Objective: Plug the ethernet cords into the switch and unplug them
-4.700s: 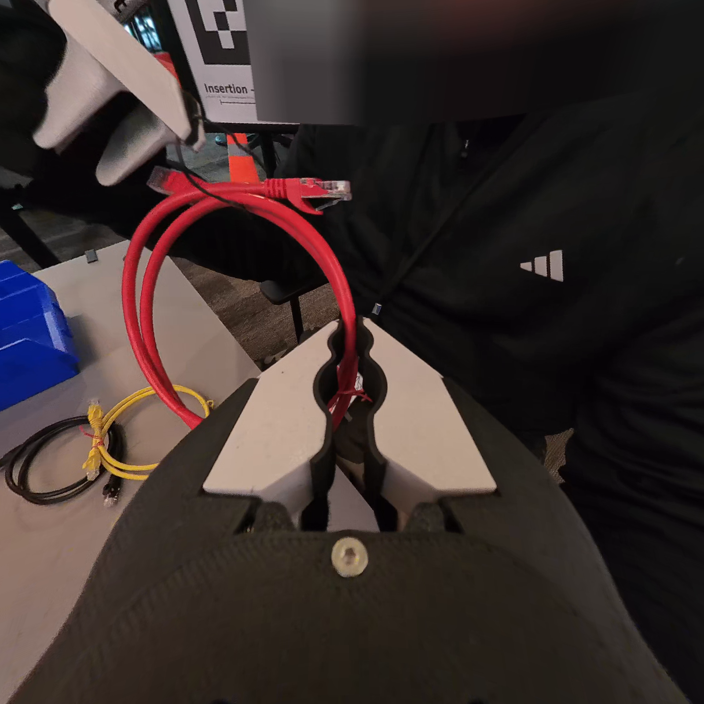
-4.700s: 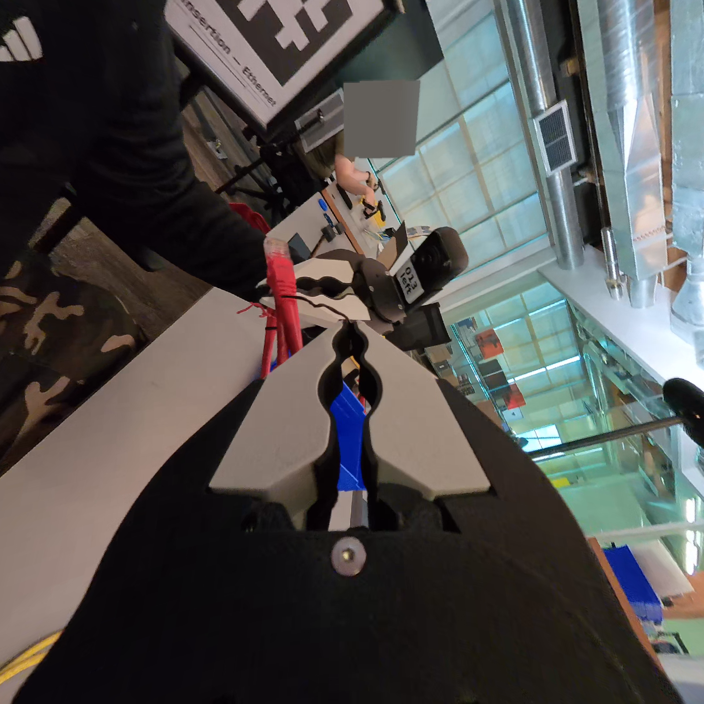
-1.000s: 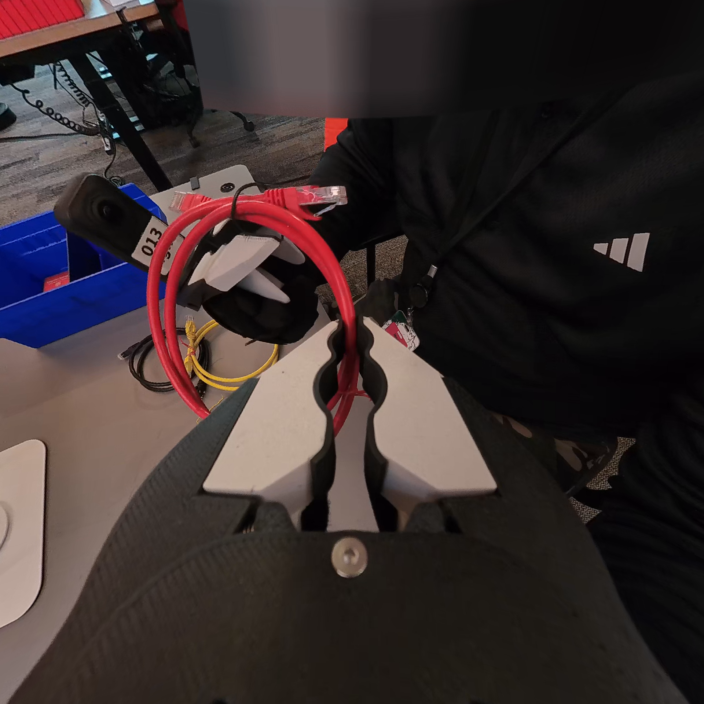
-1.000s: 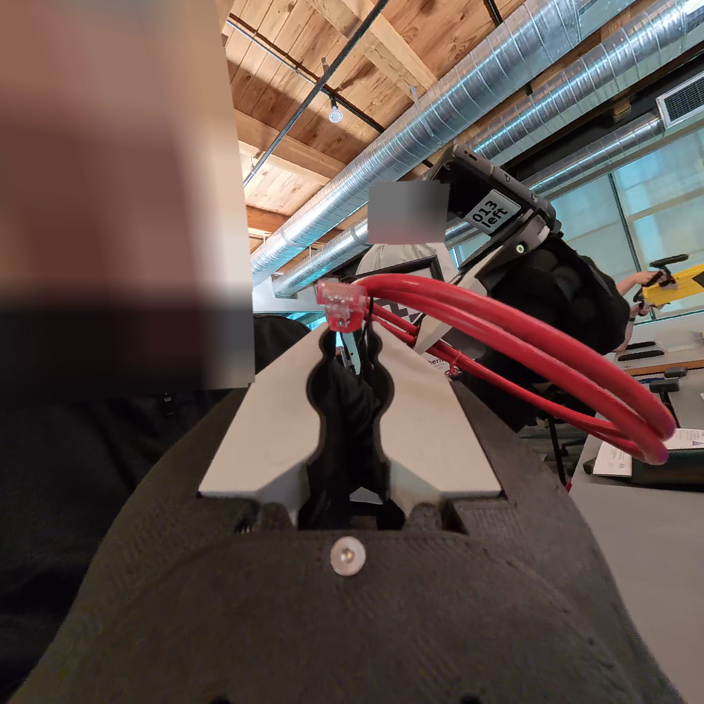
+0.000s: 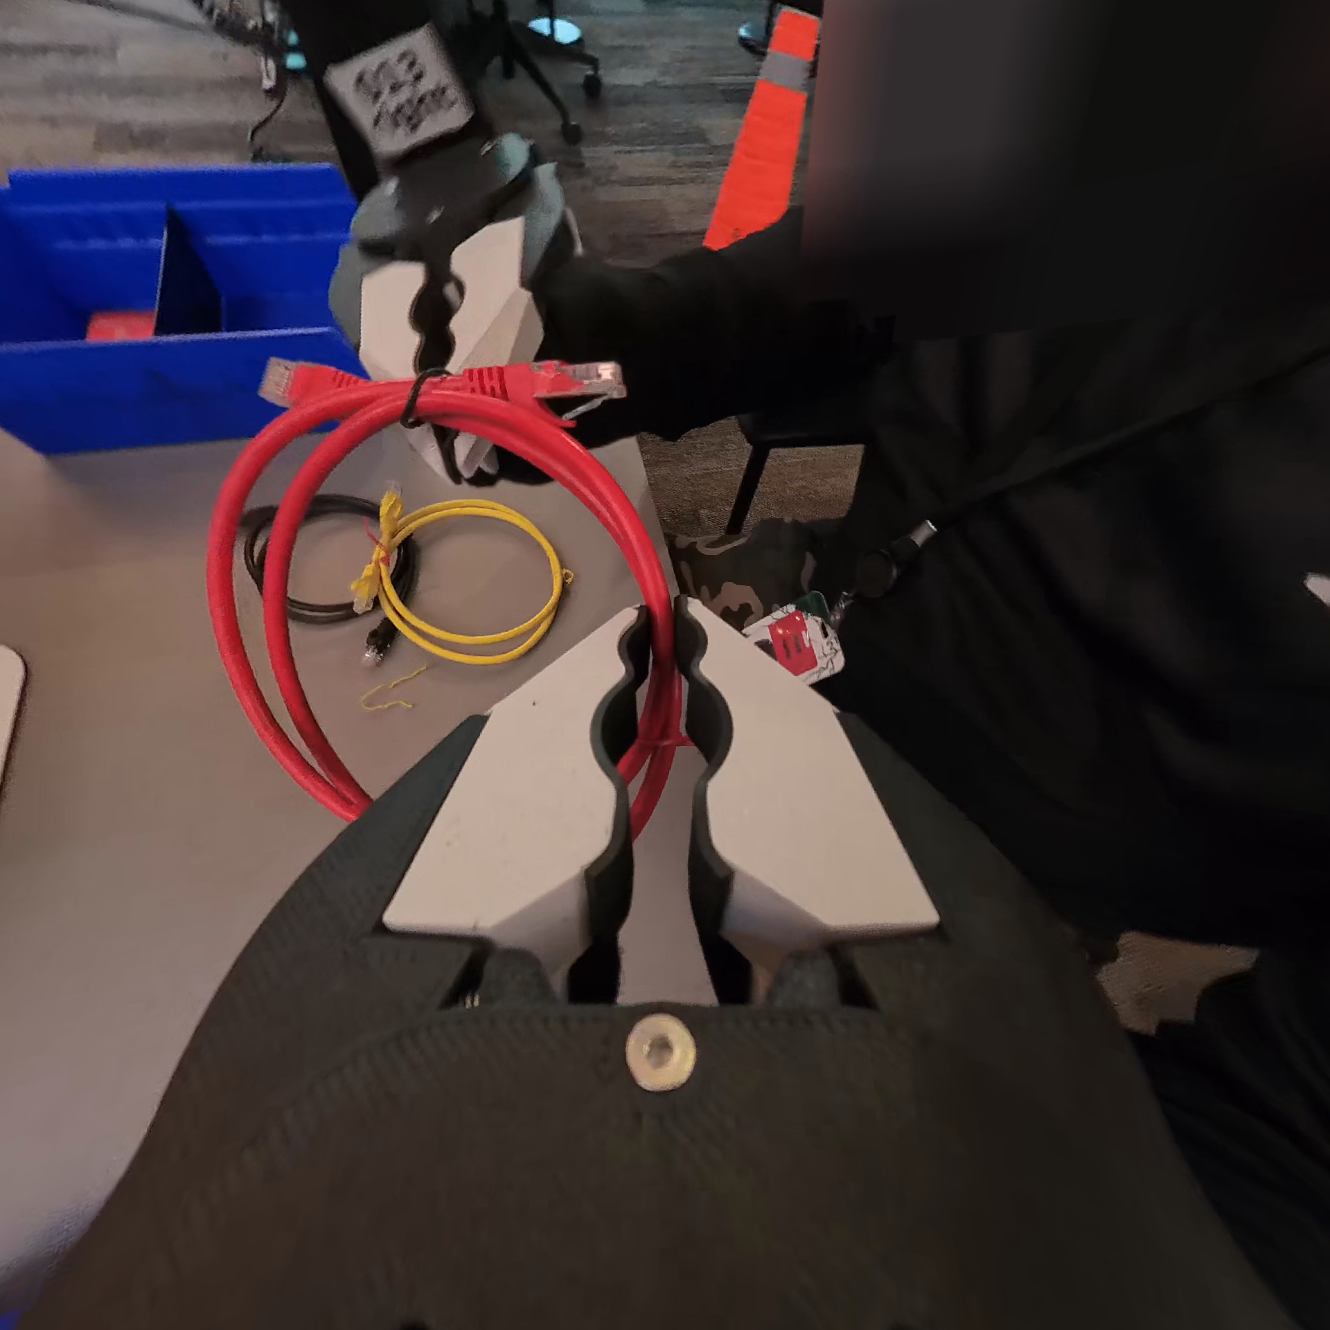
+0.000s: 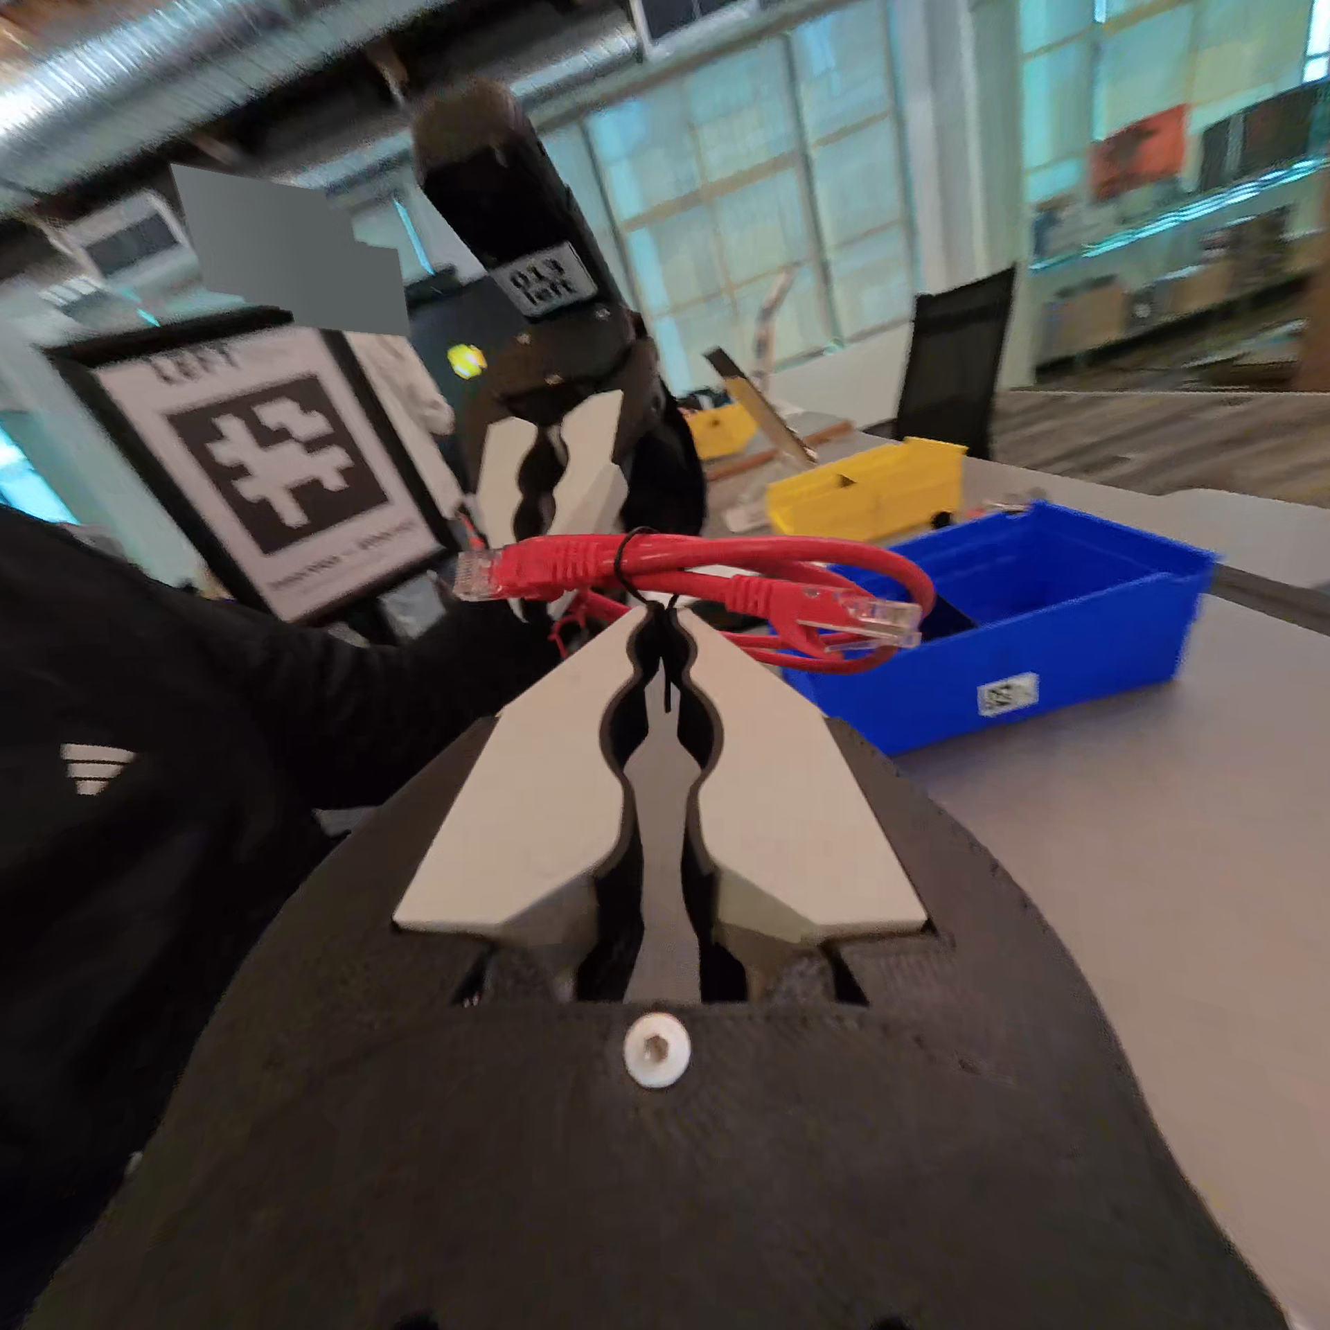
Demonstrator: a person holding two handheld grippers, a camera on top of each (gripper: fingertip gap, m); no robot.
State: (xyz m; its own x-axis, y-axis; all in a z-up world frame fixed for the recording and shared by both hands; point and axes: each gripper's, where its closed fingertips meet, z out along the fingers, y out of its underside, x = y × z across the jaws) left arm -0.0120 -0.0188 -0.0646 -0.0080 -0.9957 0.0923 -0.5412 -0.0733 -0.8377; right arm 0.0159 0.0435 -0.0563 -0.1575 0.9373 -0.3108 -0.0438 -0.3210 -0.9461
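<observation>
The grey surface [image 5: 129, 828] carries a blue bin [image 5: 165, 302], with a black cord [image 5: 288, 576] and a yellow cord [image 5: 489, 576] lying coiled; no switch is visible. The coiled red ethernet cord [image 5: 245, 648] hangs above, pinched between the nearly closed left claw [image 5: 656, 633]. The right claw [image 6: 661, 619], closed, grips the black twist tie [image 6: 666, 640] binding the coil. A hard tug could likely yank the coil from the left claw, or strain the clear plugs [image 6: 874, 619].
</observation>
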